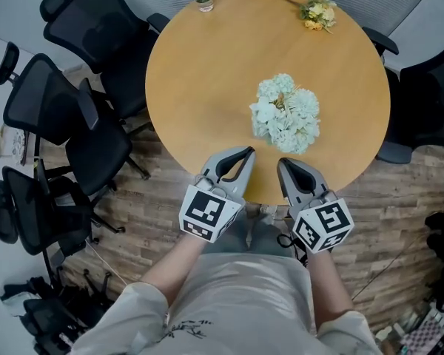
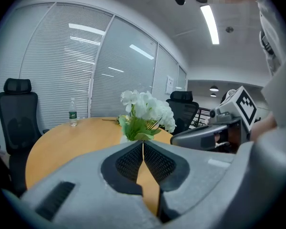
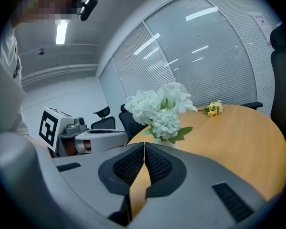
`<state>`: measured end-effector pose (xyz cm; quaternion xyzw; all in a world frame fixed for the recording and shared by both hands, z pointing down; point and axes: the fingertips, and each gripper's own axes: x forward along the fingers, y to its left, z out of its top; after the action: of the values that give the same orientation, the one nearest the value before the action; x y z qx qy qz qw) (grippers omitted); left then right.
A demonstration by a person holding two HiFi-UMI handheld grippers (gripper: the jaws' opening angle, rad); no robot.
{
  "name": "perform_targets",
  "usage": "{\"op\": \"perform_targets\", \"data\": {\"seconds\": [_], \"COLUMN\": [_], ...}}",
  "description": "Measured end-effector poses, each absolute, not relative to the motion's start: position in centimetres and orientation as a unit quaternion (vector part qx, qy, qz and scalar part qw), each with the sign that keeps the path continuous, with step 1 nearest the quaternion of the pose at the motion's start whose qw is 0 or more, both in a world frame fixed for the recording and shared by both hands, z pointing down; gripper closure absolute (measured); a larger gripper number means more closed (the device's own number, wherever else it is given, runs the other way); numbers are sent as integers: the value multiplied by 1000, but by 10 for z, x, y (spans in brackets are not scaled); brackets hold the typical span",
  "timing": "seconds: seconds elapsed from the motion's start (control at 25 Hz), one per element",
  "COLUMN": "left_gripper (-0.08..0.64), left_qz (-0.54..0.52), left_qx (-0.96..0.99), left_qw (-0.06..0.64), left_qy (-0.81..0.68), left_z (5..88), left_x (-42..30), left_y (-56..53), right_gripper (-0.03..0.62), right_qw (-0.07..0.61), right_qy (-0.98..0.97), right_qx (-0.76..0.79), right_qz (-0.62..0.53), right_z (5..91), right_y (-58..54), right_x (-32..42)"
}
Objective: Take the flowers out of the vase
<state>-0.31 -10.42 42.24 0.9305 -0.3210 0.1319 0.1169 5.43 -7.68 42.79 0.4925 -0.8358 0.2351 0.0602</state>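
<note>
Grey left tool (image 1: 247,152) and right tool (image 1: 282,162) both pressed together, empty (white flowers (image 1: 285,115) just ahead).

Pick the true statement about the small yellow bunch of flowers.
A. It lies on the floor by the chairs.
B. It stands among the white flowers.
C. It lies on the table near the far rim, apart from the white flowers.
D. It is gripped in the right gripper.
C: the yellow bunch lies flat on the round table near its far rim, well clear of the white flowers.
</note>
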Motion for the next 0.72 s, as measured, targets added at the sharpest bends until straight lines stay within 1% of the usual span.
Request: {"op": "perform_targets", "data": {"seconds": [0.44, 0.48, 0.52, 0.56, 0.68, 0.72], "left_gripper": [542, 516, 481, 468, 411, 371], "left_qz": [160, 166, 171, 175, 183, 184], "left_qx": [934, 934, 935, 935, 938, 940], "left_qw": [115, 118, 119, 120, 124, 125], "left_qy": [-298, -293, -288, -284, -266, -260], "left_z": [457, 461, 464, 468, 476, 479], "left_x": [2, 3, 4, 6, 12, 15], "left_y": [-126, -127, -128, -129, -131, -132], "right_gripper": [580, 570, 542, 517, 492, 482], "right_qw": [46, 43, 42, 42, 44, 46], "right_qy": [-815, -813, -814, -815, -815, -815], "right_qx": [527, 529, 529, 527, 530, 531], "right_qz": [237, 238, 237, 236, 229, 226], "right_z": [451, 452, 451, 451, 449, 450], "right_y": [-107, -110, -112, -114, -119, -120], "right_x": [64, 65, 66, 66, 69, 70]}}
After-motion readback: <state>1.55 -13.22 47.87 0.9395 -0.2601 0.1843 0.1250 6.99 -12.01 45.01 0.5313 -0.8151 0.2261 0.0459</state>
